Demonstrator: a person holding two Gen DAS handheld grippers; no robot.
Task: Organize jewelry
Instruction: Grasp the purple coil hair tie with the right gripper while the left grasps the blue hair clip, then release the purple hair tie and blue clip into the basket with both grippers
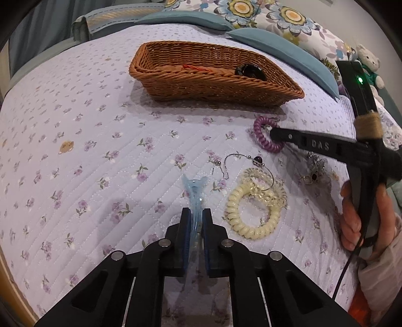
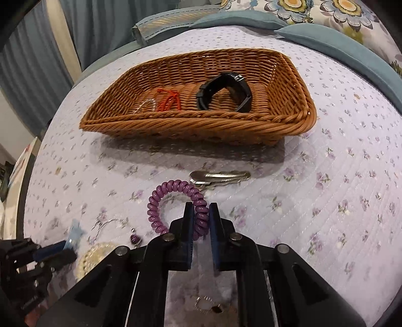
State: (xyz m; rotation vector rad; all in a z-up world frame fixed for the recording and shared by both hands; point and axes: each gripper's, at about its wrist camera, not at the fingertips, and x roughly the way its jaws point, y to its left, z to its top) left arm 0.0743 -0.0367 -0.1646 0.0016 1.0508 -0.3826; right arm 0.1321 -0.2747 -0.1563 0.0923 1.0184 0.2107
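Observation:
My left gripper is shut on a pale blue hair clip that rests on the quilt. My right gripper is shut on a purple coil hair tie, which also shows in the left wrist view. A wicker basket stands beyond, holding a black bracelet, a red cord and a thin clear piece. The basket also shows in the left wrist view. A cream coil tie, a clear coil tie and a silver chain bracelet lie to the right of the blue clip.
A metal hair clip lies between the purple tie and the basket. A silver brooch lies under the right gripper's arm. Teal and floral pillows line the far edge of the bed. A plush toy sits at far right.

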